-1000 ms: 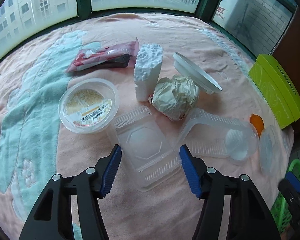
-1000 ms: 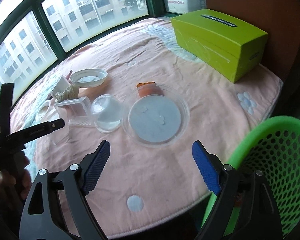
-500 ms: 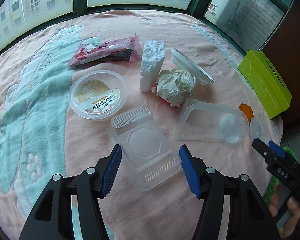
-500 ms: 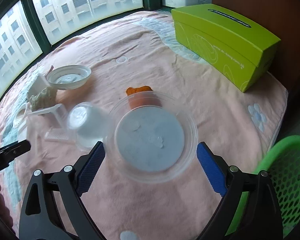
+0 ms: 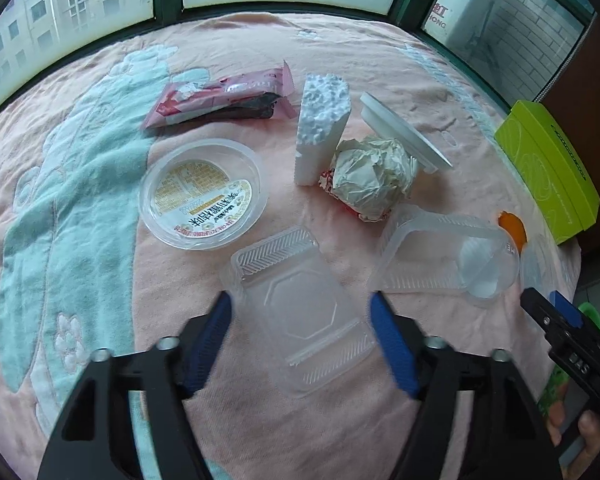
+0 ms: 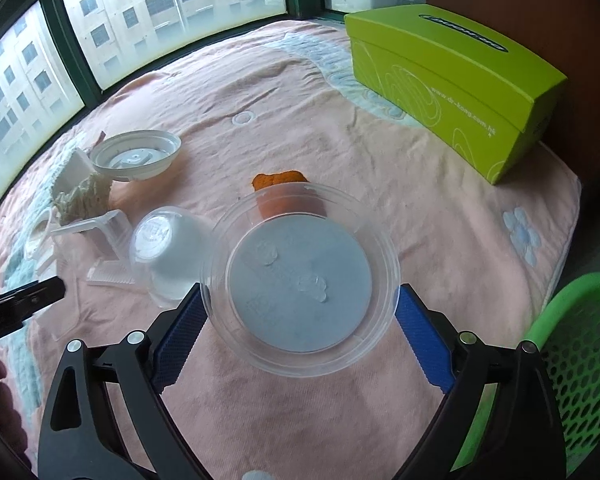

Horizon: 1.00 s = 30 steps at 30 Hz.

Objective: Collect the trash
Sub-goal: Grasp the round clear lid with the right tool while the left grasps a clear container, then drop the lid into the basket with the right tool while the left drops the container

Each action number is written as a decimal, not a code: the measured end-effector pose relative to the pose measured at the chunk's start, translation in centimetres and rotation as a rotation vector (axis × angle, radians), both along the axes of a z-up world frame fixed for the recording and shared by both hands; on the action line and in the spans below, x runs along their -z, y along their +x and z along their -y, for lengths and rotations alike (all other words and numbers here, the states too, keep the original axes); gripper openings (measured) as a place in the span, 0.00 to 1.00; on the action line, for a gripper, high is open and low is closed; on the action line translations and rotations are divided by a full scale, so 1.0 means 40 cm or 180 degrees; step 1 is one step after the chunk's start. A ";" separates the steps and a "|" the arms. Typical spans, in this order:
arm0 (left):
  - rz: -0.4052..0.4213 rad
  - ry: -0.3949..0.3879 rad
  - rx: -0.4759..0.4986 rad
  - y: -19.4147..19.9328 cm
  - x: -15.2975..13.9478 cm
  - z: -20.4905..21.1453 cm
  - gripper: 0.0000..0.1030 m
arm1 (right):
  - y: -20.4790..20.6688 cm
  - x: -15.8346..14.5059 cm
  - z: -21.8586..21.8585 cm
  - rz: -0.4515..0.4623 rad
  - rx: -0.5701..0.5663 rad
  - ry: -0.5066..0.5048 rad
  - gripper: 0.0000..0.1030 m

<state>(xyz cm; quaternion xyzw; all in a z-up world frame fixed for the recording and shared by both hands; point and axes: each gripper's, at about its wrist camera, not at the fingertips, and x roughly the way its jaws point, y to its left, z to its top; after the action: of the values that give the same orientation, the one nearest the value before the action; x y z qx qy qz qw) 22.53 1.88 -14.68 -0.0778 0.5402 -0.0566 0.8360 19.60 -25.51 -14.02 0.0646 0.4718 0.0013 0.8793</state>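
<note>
Round clear plastic lid is bracketed between spread right gripper jaws, green mesh basket near right.

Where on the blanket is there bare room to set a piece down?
Bare blanket lies between the green box and the round clear lid, and left of the labelled lid. The middle, around the crumpled paper, is crowded.

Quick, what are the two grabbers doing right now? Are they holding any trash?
Left gripper: open, over the clear rectangular tray, holding nothing.
Right gripper: open around the round clear lid, not squeezing it.
</note>
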 end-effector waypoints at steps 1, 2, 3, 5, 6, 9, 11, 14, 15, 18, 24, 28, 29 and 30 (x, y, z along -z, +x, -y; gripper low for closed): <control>0.0003 0.0003 -0.0009 0.001 0.000 0.000 0.57 | -0.004 -0.002 0.000 0.0002 -0.0004 0.0005 0.89; 0.0017 0.0011 -0.0007 0.000 -0.001 0.003 0.56 | -0.010 -0.006 0.001 0.0009 -0.0005 0.0008 0.89; 0.0030 0.0023 0.0003 -0.002 -0.003 0.004 0.55 | -0.018 -0.010 0.003 0.0023 -0.0005 0.0017 0.89; 0.0039 0.0014 0.0014 -0.008 -0.007 0.006 0.52 | -0.034 -0.018 0.007 0.0042 -0.0012 0.0063 0.89; 0.0048 0.0011 0.0018 -0.013 -0.010 0.006 0.52 | -0.044 -0.024 0.009 0.0055 -0.0012 0.0086 0.89; 0.0091 -0.0015 0.0049 -0.034 -0.025 0.008 0.49 | -0.072 -0.038 0.012 0.0089 -0.0028 0.0108 0.89; 0.0125 -0.0039 0.0072 -0.051 -0.038 0.011 0.49 | -0.094 -0.047 0.011 0.0112 -0.0057 0.0126 0.88; 0.0195 -0.0088 0.0112 -0.084 -0.064 0.015 0.48 | -0.120 -0.058 0.008 0.0146 -0.0076 0.0144 0.88; 0.0216 -0.0121 0.0126 -0.096 -0.073 0.016 0.48 | -0.130 -0.063 0.009 0.0161 -0.0072 0.0161 0.88; 0.0247 -0.0198 0.0184 -0.127 -0.092 0.025 0.48 | -0.161 -0.083 0.013 0.0219 -0.0076 0.0203 0.88; 0.0366 -0.0339 0.0386 -0.182 -0.149 0.075 0.48 | -0.229 -0.134 0.042 0.0371 -0.0006 0.0139 0.88; 0.0469 -0.0420 0.0586 -0.208 -0.188 0.135 0.48 | -0.281 -0.154 0.085 0.0409 0.0112 0.0085 0.88; 0.0484 -0.0432 0.0640 -0.213 -0.196 0.154 0.48 | -0.294 -0.156 0.097 0.0411 0.0149 0.0072 0.88; 0.0495 -0.0451 0.0693 -0.217 -0.202 0.172 0.48 | -0.307 -0.157 0.113 0.0413 0.0193 0.0064 0.88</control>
<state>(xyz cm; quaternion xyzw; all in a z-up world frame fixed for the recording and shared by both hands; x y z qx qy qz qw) 13.85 -5.00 -6.59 -0.0729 0.4737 -0.1908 0.8567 7.31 -30.01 -7.75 0.0874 0.4116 -0.0163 0.9070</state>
